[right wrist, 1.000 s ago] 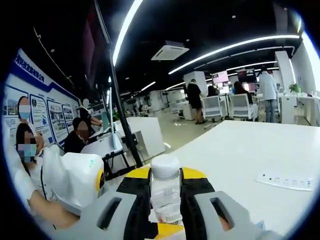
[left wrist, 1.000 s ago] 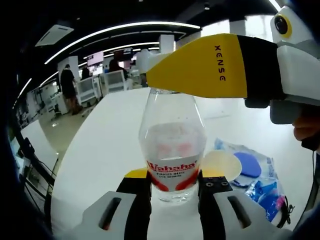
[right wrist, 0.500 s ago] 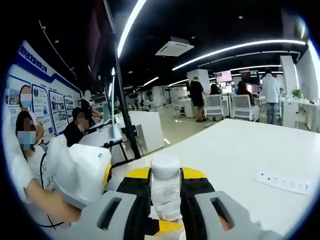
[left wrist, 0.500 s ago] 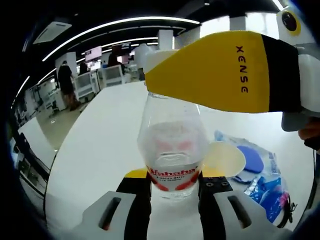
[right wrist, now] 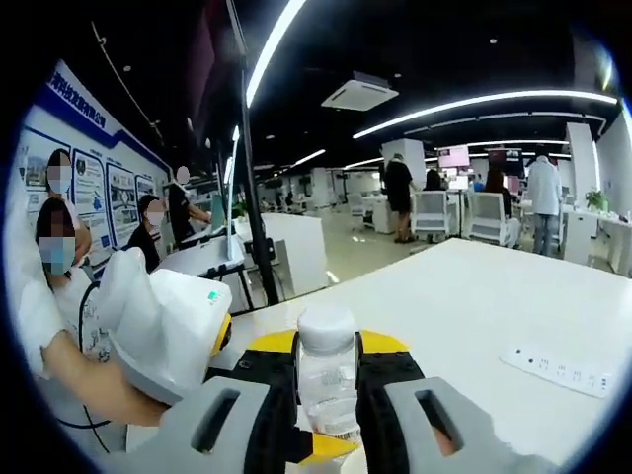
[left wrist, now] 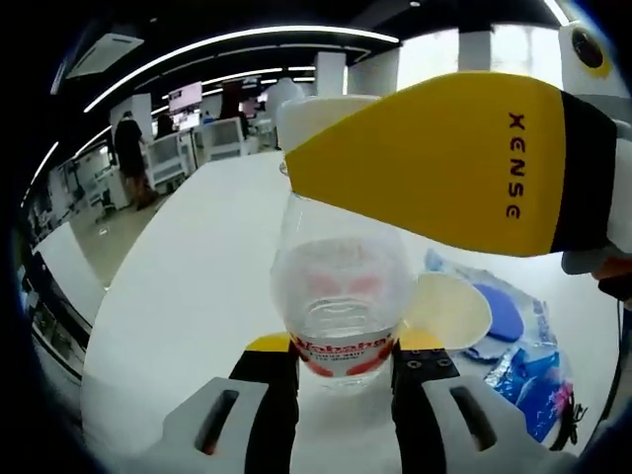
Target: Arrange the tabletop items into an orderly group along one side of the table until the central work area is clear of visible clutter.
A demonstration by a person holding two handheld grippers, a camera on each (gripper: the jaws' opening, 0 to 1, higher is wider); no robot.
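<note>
Left gripper (left wrist: 344, 367) clamps bottle (left wrist: 341, 296) at label, low centre. Right gripper (right wrist: 327, 387) pinches bottle neck under cap (right wrist: 327, 326). Bags (left wrist: 513, 346) at 4 o'clock of bottle on table (left wrist: 188, 286); open table toward 10 o'clock up to its edge.

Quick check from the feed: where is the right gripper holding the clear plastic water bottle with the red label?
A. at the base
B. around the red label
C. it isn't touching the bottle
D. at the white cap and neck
D: the right gripper is shut on the clear plastic water bottle with the red label at its white cap and neck, while the left gripper grips the label.
</note>
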